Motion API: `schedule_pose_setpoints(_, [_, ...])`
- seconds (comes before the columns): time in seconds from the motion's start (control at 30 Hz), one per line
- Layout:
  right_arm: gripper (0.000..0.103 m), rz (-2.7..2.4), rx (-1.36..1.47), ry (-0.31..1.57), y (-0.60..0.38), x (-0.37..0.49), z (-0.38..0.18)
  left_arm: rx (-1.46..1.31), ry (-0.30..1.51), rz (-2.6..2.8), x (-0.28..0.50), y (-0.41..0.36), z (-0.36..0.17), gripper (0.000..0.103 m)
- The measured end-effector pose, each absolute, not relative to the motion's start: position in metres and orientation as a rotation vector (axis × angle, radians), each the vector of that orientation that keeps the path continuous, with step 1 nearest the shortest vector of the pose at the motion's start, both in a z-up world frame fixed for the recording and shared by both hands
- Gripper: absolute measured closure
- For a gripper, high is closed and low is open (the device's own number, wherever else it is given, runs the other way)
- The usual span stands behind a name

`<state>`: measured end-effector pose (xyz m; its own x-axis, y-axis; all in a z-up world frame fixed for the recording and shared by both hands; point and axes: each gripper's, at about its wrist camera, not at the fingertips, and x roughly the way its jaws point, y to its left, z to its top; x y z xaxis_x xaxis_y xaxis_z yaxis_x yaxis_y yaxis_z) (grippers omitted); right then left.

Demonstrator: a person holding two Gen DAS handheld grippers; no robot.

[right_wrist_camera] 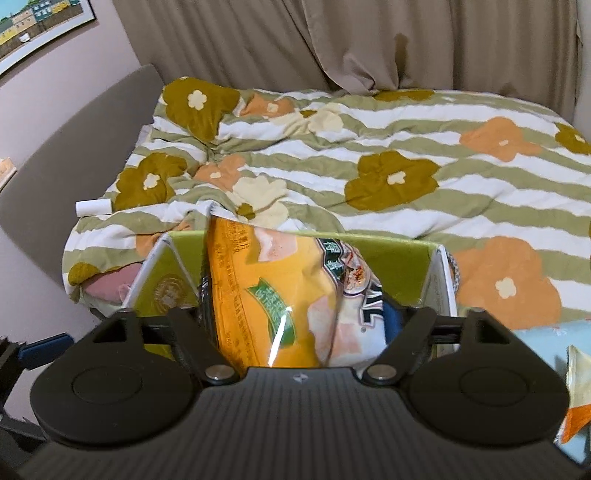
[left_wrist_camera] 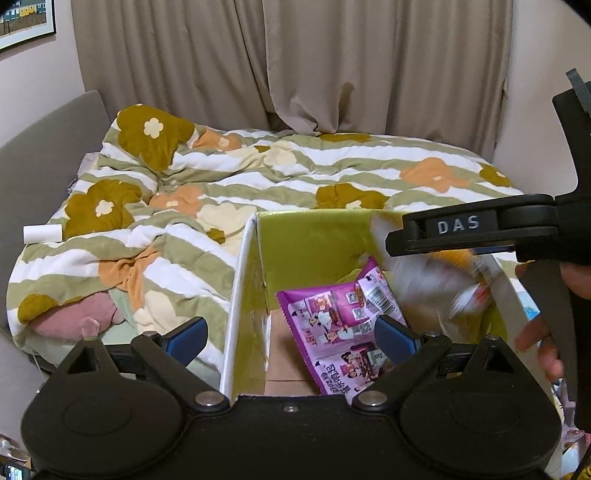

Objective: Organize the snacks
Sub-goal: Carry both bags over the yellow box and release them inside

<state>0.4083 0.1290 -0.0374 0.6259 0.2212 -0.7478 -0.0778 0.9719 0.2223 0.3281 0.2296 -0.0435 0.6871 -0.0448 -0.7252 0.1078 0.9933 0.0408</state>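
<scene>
Left wrist view: mounted behind the left claw [left_wrist_camera: 291, 341], looking forward and slightly down across the near left corner of the green-lined box [left_wrist_camera: 314, 236], close above it; the bed [left_wrist_camera: 258, 173] fills the middle ground, curtains [left_wrist_camera: 295, 62] behind. The right claw's body [left_wrist_camera: 480, 232] crosses this view's right side.

Right wrist view: mounted behind the right claw [right_wrist_camera: 295, 325], facing the same way, very close to a yellow snack bag [right_wrist_camera: 266, 288] that blocks much of the box [right_wrist_camera: 399, 258].

Shared: box, flowered quilt [right_wrist_camera: 369, 147], white roll [right_wrist_camera: 92, 207] at the bed's left edge, curtains [right_wrist_camera: 332, 40], framed picture [right_wrist_camera: 40, 29].
</scene>
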Motion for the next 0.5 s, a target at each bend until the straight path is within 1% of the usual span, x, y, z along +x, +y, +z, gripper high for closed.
schedule_pose_setpoints(0.27, [0.000,0.168,0.167,0.809,0.123,0.392,-0.038,0.083,0.810,-0.062,0.324,0.230,-0.044,0.004])
schedule_pose_setpoints(0.5, [0.000,0.138,0.120,0.810,0.121,0.381,-0.021,0.059,0.789,-0.061,0.317,0.233,-0.032,0.004])
